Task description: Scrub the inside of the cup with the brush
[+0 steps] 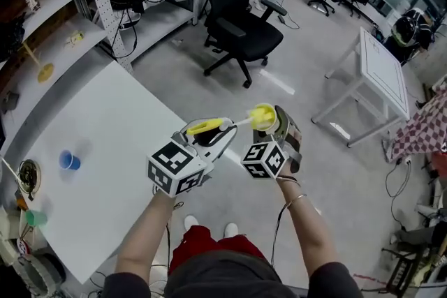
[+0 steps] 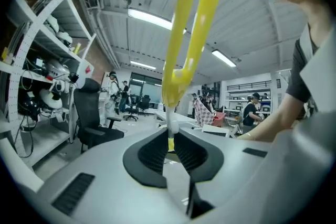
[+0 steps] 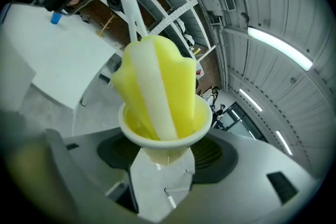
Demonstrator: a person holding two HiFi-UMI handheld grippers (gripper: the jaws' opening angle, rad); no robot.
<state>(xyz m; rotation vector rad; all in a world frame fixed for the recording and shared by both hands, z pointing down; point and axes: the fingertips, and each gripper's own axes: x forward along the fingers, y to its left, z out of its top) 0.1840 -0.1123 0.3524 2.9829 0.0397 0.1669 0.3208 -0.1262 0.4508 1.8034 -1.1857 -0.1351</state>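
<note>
Head view: the left gripper and the right gripper are held up side by side in front of the person, out past the edge of the white worktop.
Left grip: in the left gripper view the jaws are pressed together on the yellow-and-white cup brush, pinching it at the foot of its yellow loop handle.
Right grip: in the right gripper view the jaws are clamped around the base of the small pale-yellow plastic cup with a flared rim.
Cup position: in the air, just to the right of the left gripper and well apart from the worktop.
Brush head: the yellow and white sponge head sits inside the cup's mouth, with its upper part standing above the rim.
Key axis: the thin white stem runs from the left gripper rightward to the cup, so the brush's long axis lines up with the cup's opening, which faces the left gripper.
Coming move: probably short pushes and twists along that axis, with the right gripper bracing the cup.
Risk: an off-axis push could lever the cup in the jaws.
</note>
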